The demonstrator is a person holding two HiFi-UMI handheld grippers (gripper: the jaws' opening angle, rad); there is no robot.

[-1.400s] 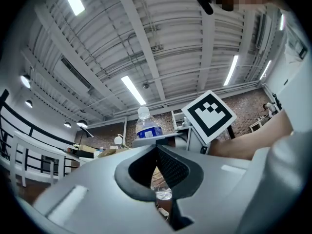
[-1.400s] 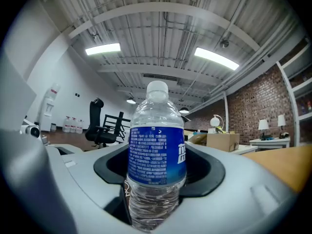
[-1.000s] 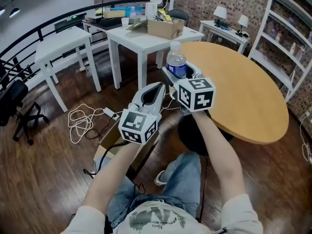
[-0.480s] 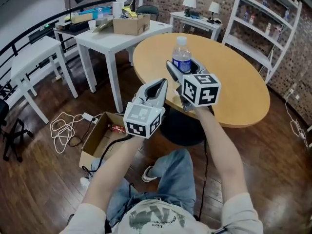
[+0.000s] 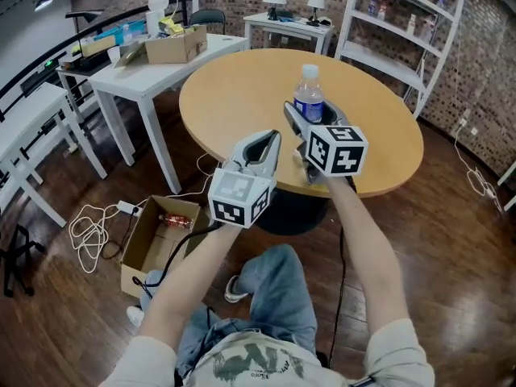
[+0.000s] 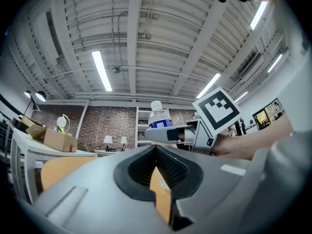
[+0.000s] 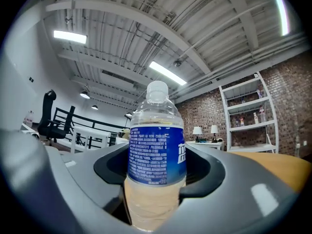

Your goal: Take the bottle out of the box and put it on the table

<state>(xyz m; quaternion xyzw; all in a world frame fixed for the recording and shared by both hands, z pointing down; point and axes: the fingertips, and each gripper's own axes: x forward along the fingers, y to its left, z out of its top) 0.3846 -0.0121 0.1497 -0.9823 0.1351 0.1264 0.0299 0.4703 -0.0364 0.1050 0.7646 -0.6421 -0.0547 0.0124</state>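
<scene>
A clear plastic bottle (image 5: pixel 309 93) with a white cap and blue label stands upright between the jaws of my right gripper (image 5: pixel 305 119), which is shut on the bottle (image 7: pixel 156 150) and holds it over the near side of the round wooden table (image 5: pixel 242 95). My left gripper (image 5: pixel 266 142) hovers beside it to the left, shut with nothing in it (image 6: pixel 157 147); in the left gripper view the bottle (image 6: pixel 160 118) shows beyond the jaws. The open cardboard box (image 5: pixel 157 240) sits on the floor at the lower left, with a small item still inside.
A white table (image 5: pixel 141 63) with another cardboard box (image 5: pixel 173 45) and clutter stands at the back left. White cable (image 5: pixel 93 232) lies coiled on the wooden floor by the box. Shelving (image 5: pixel 403 22) lines the brick wall at the right. My legs are below.
Both grippers have swung rightwards from above the floor box to the round table, the right one carrying the bottle with it. The box now lies farther left and lower in the head view.
</scene>
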